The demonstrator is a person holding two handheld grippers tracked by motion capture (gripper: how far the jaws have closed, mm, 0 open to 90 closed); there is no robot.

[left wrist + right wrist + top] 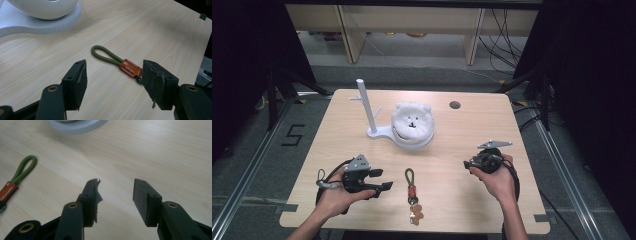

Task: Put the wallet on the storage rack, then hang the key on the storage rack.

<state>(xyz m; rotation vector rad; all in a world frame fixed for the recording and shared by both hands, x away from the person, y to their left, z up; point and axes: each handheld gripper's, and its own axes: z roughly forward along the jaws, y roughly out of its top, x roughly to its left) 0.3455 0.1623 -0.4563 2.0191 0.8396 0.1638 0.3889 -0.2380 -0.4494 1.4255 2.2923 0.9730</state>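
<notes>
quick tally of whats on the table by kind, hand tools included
keychain: 1
white stand with upright post: 1
white bear plush on the stand's base: 1
hand-held tools: 2, left tool and right tool, both open
total: 5

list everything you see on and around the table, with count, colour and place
green cord keychain with orange leather tab: 1, green, orange, brown charm, near edge, centre
white stand with upright post: 1, white, table's far middle
white fluffy bear-face plush: 1, white, on the stand's base
light wooden table: 1, pale wood, dark round hole at far right
wooden shelving: pale wood, behind the table
left gripper: 1, black, open, left of keychain
right gripper: 1, black, open, right side
</notes>
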